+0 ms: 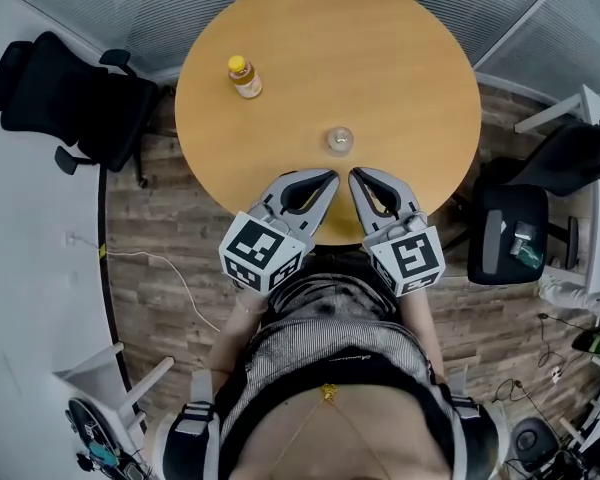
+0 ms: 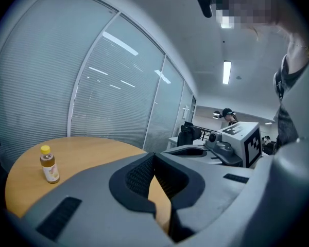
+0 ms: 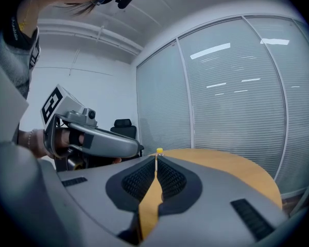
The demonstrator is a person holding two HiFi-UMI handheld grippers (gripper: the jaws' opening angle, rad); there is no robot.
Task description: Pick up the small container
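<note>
The small container (image 1: 340, 140), a clear squat jar, stands on the round wooden table (image 1: 400, 68) a little in from its near edge. A small bottle (image 1: 245, 77) with a yellow cap stands at the table's far left and also shows in the left gripper view as the bottle (image 2: 49, 164). My left gripper (image 1: 331, 176) and right gripper (image 1: 354, 174) sit side by side over the near edge, just short of the container. Each one is shut, with nothing between its jaws. The container is hidden behind the jaws in both gripper views. Only the bottle's yellow cap (image 3: 159, 151) peeks over my right gripper (image 3: 156, 159).
A black office chair (image 1: 65, 98) stands left of the table and another black chair (image 1: 515, 230) at its right. Glass walls with blinds (image 2: 108, 96) curve behind the table. A white cable (image 1: 170, 273) lies on the wooden floor at the left.
</note>
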